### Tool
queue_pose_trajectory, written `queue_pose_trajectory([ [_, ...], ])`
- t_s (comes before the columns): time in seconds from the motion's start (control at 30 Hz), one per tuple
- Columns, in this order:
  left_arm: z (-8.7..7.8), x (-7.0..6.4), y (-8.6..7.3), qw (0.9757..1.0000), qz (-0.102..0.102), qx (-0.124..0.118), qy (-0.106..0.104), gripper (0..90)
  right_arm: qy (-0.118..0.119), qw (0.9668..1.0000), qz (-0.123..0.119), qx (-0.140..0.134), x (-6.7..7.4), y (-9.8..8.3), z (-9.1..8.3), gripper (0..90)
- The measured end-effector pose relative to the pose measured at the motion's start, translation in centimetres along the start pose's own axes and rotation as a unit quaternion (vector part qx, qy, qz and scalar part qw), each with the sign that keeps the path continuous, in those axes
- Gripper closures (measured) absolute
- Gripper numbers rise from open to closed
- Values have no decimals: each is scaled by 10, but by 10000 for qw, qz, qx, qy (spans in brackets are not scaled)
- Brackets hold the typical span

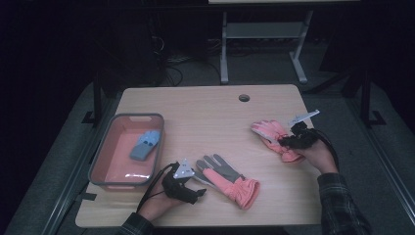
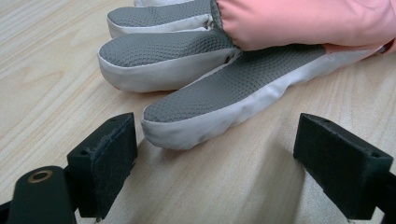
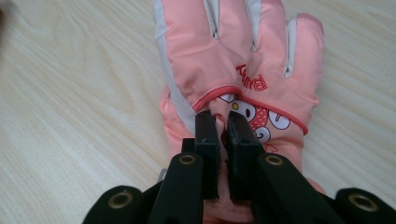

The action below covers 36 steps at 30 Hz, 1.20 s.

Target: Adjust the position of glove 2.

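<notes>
Padded pink glove (image 3: 233,74) fabric is bunching between the right gripper's (image 3: 223,126) closed jaws, pinched on its back near the cuff, at the table's (image 1: 205,112) right side. Being soft and light, it will likely droop. Leftward, the left gripper (image 2: 215,154) is gaping before the grey-palmed glove (image 2: 219,88).
</notes>
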<state>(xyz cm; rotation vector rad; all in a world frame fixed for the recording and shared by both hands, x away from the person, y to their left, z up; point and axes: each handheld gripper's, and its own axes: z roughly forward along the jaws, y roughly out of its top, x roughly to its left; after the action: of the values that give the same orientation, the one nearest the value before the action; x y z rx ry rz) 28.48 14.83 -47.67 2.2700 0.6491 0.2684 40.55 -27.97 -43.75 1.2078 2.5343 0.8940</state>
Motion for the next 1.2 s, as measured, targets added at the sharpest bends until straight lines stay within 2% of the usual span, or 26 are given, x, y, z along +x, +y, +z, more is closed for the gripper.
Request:
queue_pose_trajectory([
  [0.4, 0, 0, 0, 10000, 1, 0, -2, 126, 228, 9993, 175, -222, 7, 3, -21, 847],
  [0.57, 0, 0, 0, 10000, -5, 0, -11, 126, 315, 9988, 146, -342, 14, 7, -30, 849],
  [0.73, 0, 0, 0, 10000, -8, 2, -10, 126, 403, 9982, 174, -408, 24, 9, -42, 850],
  [1.2, 0, 1, 0, 10000, 51, 0, 2, 127, 582, 9962, 0, -642, 61, 17, -59, 850],
])
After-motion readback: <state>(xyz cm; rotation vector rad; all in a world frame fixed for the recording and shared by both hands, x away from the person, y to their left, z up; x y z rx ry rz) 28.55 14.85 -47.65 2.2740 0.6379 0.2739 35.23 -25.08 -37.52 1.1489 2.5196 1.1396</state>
